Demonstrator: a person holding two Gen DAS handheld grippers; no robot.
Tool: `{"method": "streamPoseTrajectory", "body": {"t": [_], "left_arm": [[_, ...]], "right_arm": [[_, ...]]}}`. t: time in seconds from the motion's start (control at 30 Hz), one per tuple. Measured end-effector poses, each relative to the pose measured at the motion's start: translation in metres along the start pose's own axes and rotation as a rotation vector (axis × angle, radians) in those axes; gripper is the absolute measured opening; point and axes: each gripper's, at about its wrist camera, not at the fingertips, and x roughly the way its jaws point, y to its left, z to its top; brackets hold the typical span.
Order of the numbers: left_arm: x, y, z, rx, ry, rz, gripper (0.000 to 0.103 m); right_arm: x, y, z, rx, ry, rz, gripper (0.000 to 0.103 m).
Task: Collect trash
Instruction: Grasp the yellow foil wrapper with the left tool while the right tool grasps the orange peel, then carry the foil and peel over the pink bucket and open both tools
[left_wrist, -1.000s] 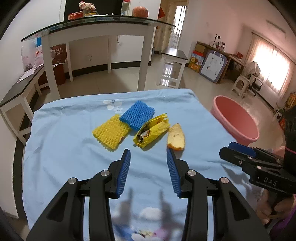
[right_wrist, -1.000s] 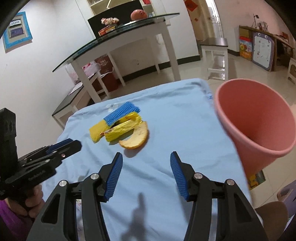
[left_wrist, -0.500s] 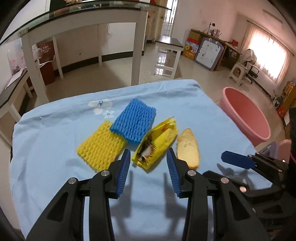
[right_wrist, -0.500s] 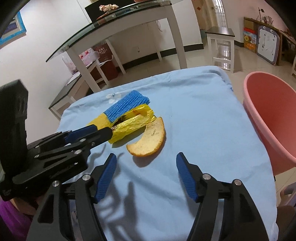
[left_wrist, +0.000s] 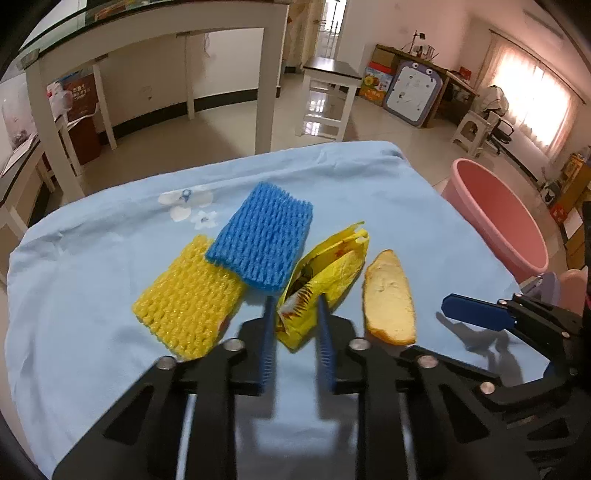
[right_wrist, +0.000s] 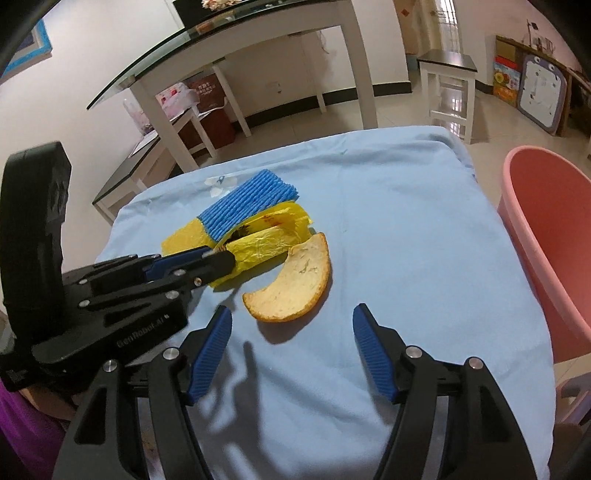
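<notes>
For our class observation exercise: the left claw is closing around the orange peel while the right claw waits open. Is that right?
Not quite. The left claw is closing around the yellow snack wrapper, not the orange peel, as the left wrist view shows. The right claw does wait open.

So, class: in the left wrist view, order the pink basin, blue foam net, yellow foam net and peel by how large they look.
1. pink basin
2-3. blue foam net and yellow foam net: too alike to rank, and they overlap.
4. peel
</notes>
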Motion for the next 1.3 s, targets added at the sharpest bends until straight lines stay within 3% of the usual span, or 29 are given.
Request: {"method": "streamPoseTrajectory", "body": {"t": [0.17,0.5,0.57,0.63,0.77,1.3], "left_arm": [[-0.010,0.001,0.000,-0.035,-0.024,-0.007,0.004],[-0.050,0.002,-0.006,-0.081,-0.098,-0.027,0.004],[-0.056,0.000,-0.008,-0.086,-0.111,-0.029,0.004],[-0.063,-0.002,-0.011,-0.085,-0.122,-0.030,0.004],[-0.073,-0.004,-0.014,-0.088,-0.139,-0.032,0.004],[-0.089,-0.033,-0.038,-0.134,-0.153,-0.067,0.004]], "right_arm": [[0.000,0.000,0.000,-0.010,0.001,-0.001,0.067],[0.017,0.011,0.003,0.026,0.023,-0.024,0.066],[0.019,0.011,0.005,0.027,0.018,-0.050,0.048],[0.019,0.009,0.005,0.031,0.023,-0.051,0.037],[0.011,0.001,0.002,0.046,0.016,-0.050,0.025],[-0.053,-0.041,-0.041,0.095,-0.052,-0.025,0.014]]}}
